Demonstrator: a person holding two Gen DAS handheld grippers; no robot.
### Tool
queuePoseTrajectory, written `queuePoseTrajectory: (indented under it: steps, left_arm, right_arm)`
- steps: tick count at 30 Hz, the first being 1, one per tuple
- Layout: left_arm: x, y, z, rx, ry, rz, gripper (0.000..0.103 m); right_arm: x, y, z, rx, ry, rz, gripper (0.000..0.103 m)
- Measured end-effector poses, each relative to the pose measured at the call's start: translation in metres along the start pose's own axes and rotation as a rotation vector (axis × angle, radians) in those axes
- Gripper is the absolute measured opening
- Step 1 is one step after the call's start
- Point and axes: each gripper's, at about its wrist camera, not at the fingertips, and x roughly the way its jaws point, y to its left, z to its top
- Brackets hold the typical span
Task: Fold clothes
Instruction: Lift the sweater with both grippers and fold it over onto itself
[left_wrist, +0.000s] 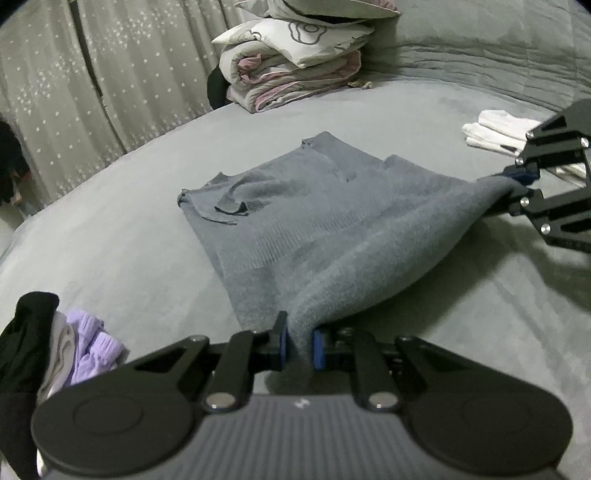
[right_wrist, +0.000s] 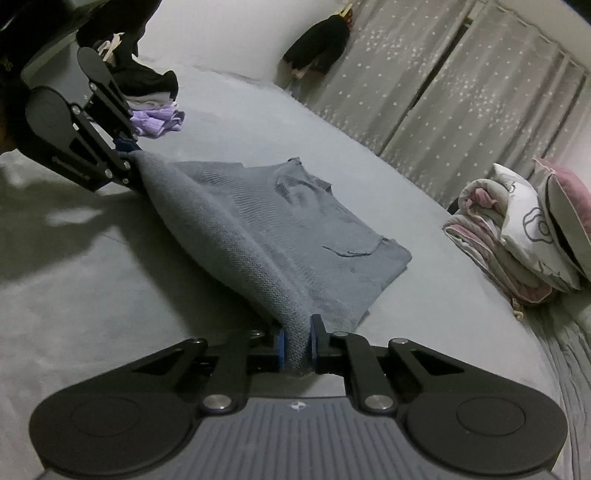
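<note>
Left gripper pinches one hem corner of the grey sweater; right gripper is clamped on the other. I judge the fold barely begun: hem raised off the bed, collar end lying flat, folding over left.

Matt ribbed-knit grey sweater
</note>
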Motion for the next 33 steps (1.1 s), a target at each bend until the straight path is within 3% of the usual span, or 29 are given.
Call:
queuePoseTrajectory:
  steps: [14,23,33]
  left_arm:
    - [-0.043,-0.004,-0.015,-0.04,0.005,-0.039,0.011]
    - [-0.117,-0.046,-0.057,-0.042,0.008,-0.089,0.011]
    - [-0.158,-0.072,-0.095,-0.07,0.021,-0.122,0.011]
  right_arm:
    - [-0.047,0.016,0.002,-0.056,-0.027,-0.026,0.01]
    - [-0.121,0.041,-0.019,0.114,-0.035,0.0,0.01]
    - [-0.171,0.073,-0.03,0.209,-0.022,0.015,0.01]
